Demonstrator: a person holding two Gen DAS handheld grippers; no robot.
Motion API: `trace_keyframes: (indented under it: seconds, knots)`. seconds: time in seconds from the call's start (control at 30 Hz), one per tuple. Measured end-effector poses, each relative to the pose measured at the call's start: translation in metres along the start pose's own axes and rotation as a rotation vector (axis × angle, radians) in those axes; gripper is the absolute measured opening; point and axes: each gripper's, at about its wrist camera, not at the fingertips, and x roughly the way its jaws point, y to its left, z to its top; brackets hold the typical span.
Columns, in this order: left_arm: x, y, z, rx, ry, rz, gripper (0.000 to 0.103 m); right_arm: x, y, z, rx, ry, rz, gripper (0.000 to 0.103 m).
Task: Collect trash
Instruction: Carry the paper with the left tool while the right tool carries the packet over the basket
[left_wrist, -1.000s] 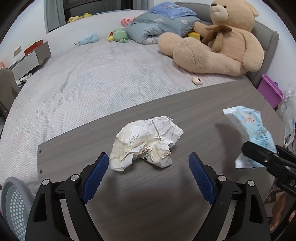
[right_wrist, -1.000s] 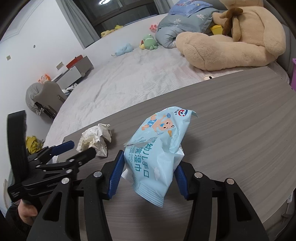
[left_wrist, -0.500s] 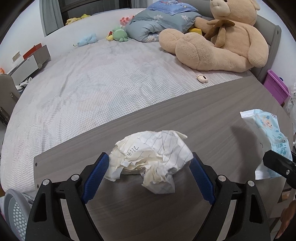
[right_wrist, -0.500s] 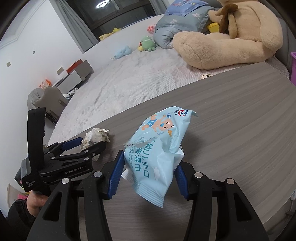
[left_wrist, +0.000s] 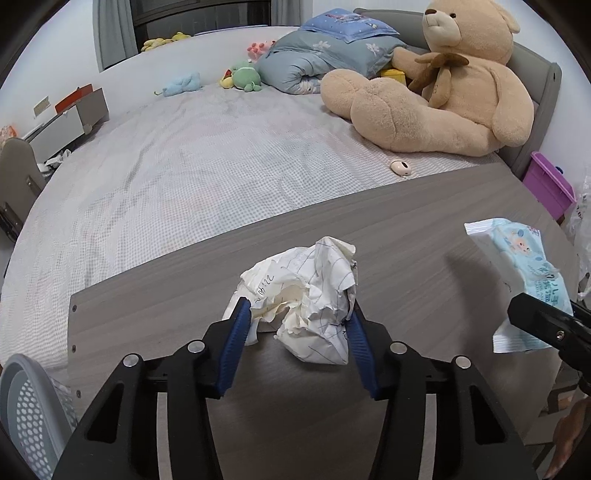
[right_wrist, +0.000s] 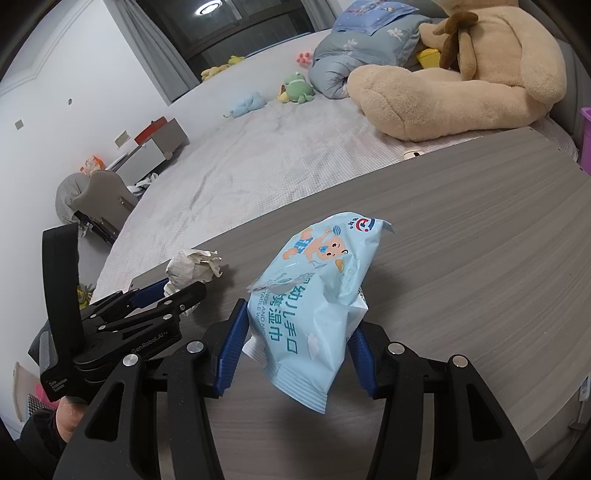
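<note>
On the grey wood-grain worktop (left_wrist: 424, 229), near its left edge: crumpled ball of lined paper (left_wrist: 310, 295), now squeezed between the blue pads of the left claw (left_wrist: 297, 325). Half a second ago, wide-spread jaws either side of the wad with gaps showing; since then, jaws just closing, pads pressed into both flanks, paper bunched taller and narrower. Resting on the worktop or lifted off it — hard to tell from either view.

To the right, unchanged against the earlier frames: right claw (right_wrist: 295, 332) clenched on a pale blue wet-wipes packet (right_wrist: 317, 295), held tilted above the surface, cartoon-baby print uppermost, bottom seam hanging free below the pads.

From the right wrist view, left claw (right_wrist: 173, 295) seen side-on, its black arm covering the lower part of the paper ball (right_wrist: 194, 267); far pad mostly hidden. From the left wrist view, only the dark tip of the right claw (left_wrist: 532, 317) at the frame edge, cutting across the lower end of the packet (left_wrist: 524, 273).

Bottom left of the left wrist view: perforated grey basket (left_wrist: 26, 410), cropped by the fisheye rim. Beyond the worktop: bed (left_wrist: 184, 177) with a large teddy bear (left_wrist: 443, 85) and small soft toys, too distant for detail.
</note>
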Motion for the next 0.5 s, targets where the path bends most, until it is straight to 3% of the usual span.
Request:
trace_keyframes:
  seconds: [0.27,0.5]
  knots:
    - [-0.030,0.013,-0.012,-0.067,-0.043,0.010,0.051,0.000,0.008,-0.004,-0.024,0.010,0.006,0.051]
    - [-0.058,0.039,-0.028,-0.136,-0.075,0.082,0.051,0.001,0.033,-0.007,-0.070,0.023,0.026,0.051]
